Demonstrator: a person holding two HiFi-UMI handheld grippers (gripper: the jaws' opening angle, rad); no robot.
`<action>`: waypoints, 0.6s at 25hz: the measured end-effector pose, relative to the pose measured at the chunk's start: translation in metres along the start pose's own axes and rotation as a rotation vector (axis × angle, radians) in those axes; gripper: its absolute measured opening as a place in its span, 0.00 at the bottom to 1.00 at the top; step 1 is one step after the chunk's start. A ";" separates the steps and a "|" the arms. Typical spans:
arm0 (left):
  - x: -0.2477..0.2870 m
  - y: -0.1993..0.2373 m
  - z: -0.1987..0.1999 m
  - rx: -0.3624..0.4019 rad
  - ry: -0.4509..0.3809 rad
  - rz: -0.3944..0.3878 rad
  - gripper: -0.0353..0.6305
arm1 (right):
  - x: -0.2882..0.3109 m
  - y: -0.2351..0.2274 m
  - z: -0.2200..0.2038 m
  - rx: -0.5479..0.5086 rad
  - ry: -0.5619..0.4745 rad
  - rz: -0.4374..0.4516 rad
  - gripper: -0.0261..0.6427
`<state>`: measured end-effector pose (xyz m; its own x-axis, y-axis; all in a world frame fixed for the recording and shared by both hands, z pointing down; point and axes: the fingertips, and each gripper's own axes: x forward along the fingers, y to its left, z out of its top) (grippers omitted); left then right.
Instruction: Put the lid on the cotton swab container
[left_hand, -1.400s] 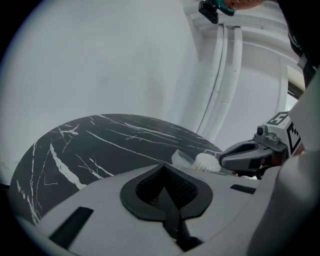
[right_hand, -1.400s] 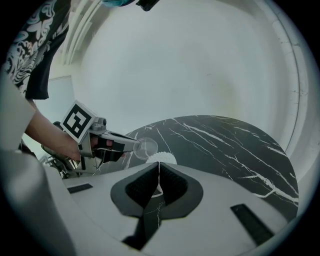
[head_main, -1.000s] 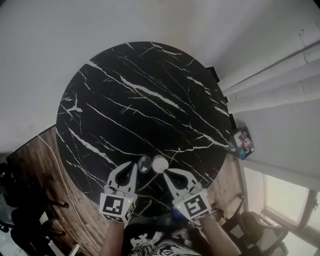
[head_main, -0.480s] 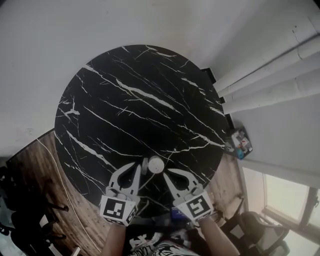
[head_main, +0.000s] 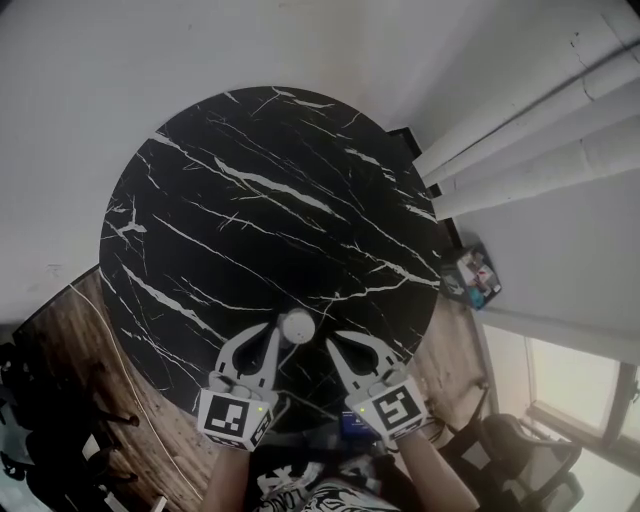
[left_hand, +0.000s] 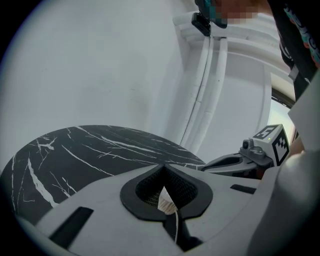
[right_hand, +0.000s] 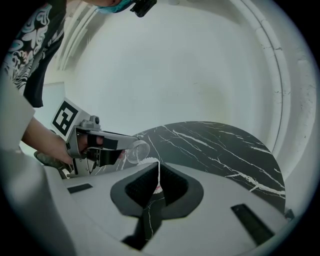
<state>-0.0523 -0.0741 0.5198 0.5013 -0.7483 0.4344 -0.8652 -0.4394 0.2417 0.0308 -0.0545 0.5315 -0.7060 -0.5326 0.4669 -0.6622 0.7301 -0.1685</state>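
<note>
Round black marble worktop (head_main: 260, 220) w/ white veins, pale wall behind, white pipes (head_main: 520, 140) to the right, wood floor (head_main: 90, 320) showing past the near-left edge. Both claws sit at the near edge, tips close together.

What's changed: a sec ago the clear cotton swab container (right_hand: 136, 150) and the white lid (head_main: 298, 324) showed as two separate rounds side by side, w/ a gap between them. Half a sec ago they were nearly touching. Now head view shows just one white disc, so the lid has come across and covers the container from above. Probably means alignment is about done and what's left is pressing the lid down. Can't tell from these views if it's actually seated or only resting on top.

Left claw (head_main: 272, 333) is closed on the container. Its own view shows a pale ribbed bit (left_hand: 165, 201) pinched between the jaws. Right claw (head_main: 342, 342) is closed on the lid, seen there as a thin white edge (right_hand: 158, 167) between the jaws, right beside the container.

Writing: nothing legible on lid or container, no brand visible. Cubes on both claws carry only black/white square marker patterns, no text. Small box (head_main: 470, 278) on the floor off the worktop's right side has colourful print, too small to read.
</note>
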 end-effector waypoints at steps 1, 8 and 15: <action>0.001 -0.001 -0.002 0.005 0.008 -0.002 0.07 | 0.000 -0.001 0.000 0.001 -0.002 0.000 0.07; 0.006 -0.005 -0.010 0.023 0.045 -0.012 0.07 | 0.001 0.004 0.009 -0.023 -0.007 0.018 0.07; 0.010 -0.005 -0.013 0.020 0.054 -0.017 0.07 | 0.005 0.010 0.022 -0.049 -0.018 0.047 0.07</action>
<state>-0.0430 -0.0726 0.5346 0.5144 -0.7128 0.4768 -0.8558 -0.4621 0.2325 0.0150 -0.0596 0.5130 -0.7405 -0.5049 0.4435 -0.6156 0.7743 -0.1463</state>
